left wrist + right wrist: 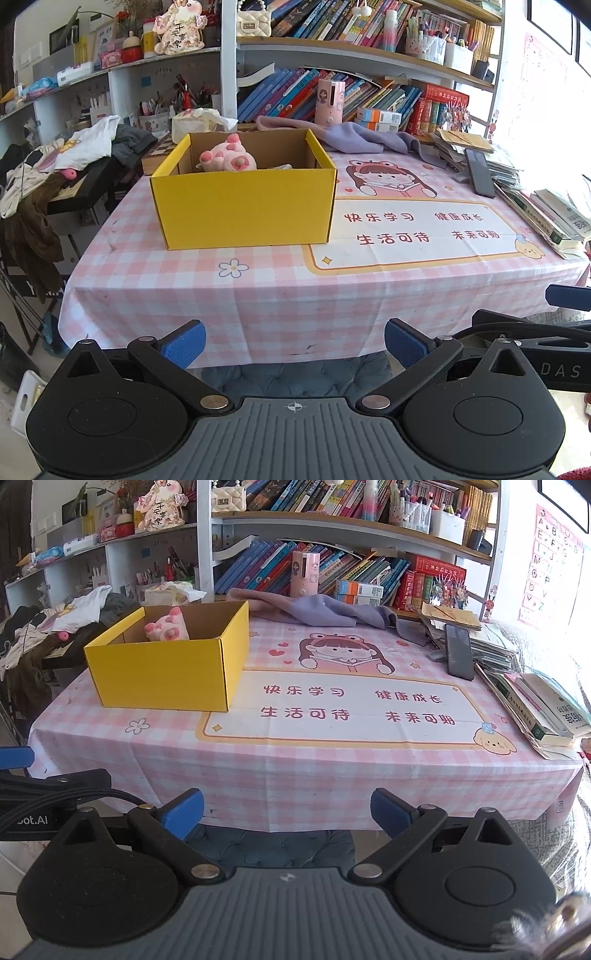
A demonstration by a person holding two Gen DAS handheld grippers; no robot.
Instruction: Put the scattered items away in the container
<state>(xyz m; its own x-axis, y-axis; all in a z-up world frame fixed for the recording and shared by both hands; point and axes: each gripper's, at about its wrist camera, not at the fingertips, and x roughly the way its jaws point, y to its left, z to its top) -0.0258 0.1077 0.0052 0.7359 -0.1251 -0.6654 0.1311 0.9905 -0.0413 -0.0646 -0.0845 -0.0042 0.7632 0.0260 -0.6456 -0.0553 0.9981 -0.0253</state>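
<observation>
We saw a tabletop [332, 771] under a pink checked cloth with a cartoon print. A yellow box [166, 675] stood on its left part. A purple cloth [321, 611] lay along the far edge, and at the right lay a dark phone [459, 651] and stacked books [543, 709].

Both wrist cams are sitting off the table's near edge, facing forward across the pink checked tablecloth [258, 295] toward the bookshelf [351, 520] filling the top of frame. Left cam is sitting further left and nearer the yellow box [243, 206], which is landing left of centre; in right view the yellow box [166, 675] is sitting at left. Both are sharing box, tablecloth print and shelf.
</observation>
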